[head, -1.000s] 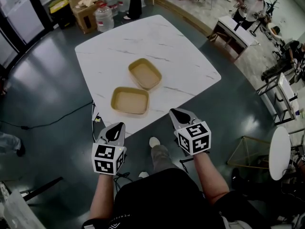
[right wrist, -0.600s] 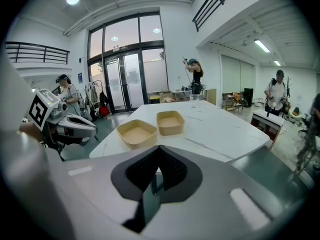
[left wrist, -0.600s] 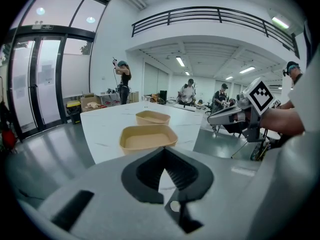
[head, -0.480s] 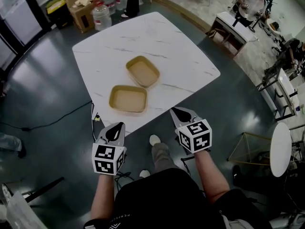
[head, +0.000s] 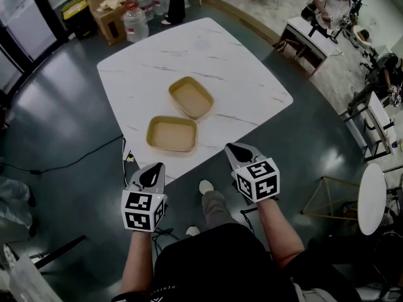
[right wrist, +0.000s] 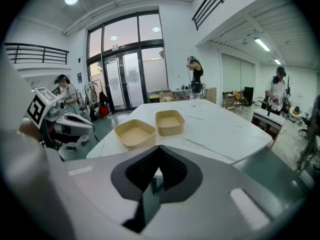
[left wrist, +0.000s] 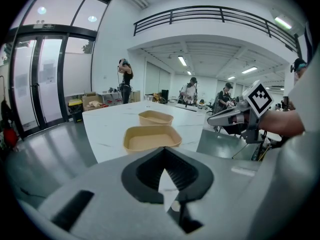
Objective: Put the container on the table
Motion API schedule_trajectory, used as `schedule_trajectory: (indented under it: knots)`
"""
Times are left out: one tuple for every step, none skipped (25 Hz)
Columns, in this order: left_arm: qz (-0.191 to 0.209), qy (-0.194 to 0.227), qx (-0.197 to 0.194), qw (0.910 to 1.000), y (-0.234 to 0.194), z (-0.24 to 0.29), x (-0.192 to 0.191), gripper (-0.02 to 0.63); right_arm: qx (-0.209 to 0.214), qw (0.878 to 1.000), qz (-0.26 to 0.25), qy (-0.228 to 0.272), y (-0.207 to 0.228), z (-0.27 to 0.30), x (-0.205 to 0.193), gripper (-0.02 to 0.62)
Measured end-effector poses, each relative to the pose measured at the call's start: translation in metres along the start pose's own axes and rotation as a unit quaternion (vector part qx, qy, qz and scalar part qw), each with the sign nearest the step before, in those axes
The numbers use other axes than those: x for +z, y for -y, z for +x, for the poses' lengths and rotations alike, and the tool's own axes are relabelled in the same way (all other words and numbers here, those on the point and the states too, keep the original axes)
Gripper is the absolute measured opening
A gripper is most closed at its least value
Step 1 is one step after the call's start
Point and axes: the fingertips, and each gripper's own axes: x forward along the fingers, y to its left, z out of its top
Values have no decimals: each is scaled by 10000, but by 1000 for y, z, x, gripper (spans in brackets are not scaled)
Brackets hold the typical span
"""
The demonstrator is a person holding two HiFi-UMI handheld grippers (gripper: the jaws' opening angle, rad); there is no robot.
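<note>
Near container [head: 171, 134] sitting on the table [head: 245, 74] by its near edge, far container [head: 191, 97] sitting just behind it, slightly rightward, left gripper [head: 153, 170] and right gripper [head: 235, 149] hovering off that near edge

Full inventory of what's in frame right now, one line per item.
table: one, white marble, middle of the dark floor
containers: two, tan, empty, close together on the table's near half; near container, far container
cardboard box: one, brown, on the floor beyond the table's far-left corner
water jugs: several, clear, beside the cardboard box
cable: one, black, on the floor left of the table
round table: one, white, far right
bystanders: several, at the room's edges
left gripper: one, grey, jaws shut and empty, short of the table
right gripper: one, grey, jaws shut and empty, by the table's near edge
</note>
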Motion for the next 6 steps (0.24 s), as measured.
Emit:
schedule_trajectory:
  knots:
    - [3, 8, -1, 10000, -1, 1, 3, -5, 0, 10000, -1, -6, 0, 1, 1, -2]
    - [11, 15, 0, 10000, -2, 2, 6, -5, 3, 10000, -4, -13, 1, 3, 1, -2]
    - [21, 19, 1, 10000, -3, 2, 8, -5, 7, 10000, -8, -20, 1, 4, 2, -2]
    - [30, 20, 2, 10000, -3, 3, 11, -5, 13, 10000, -12, -29, 1, 5, 3, -2]
    - [38, 21, 1, 10000, -4, 4, 13, -5, 20, 10000, -17, -40, 0, 6, 4, -2]
    - [45, 21, 0, 10000, -5, 5, 16, -5, 28, 10000, -22, -51, 0, 8, 5, -2]
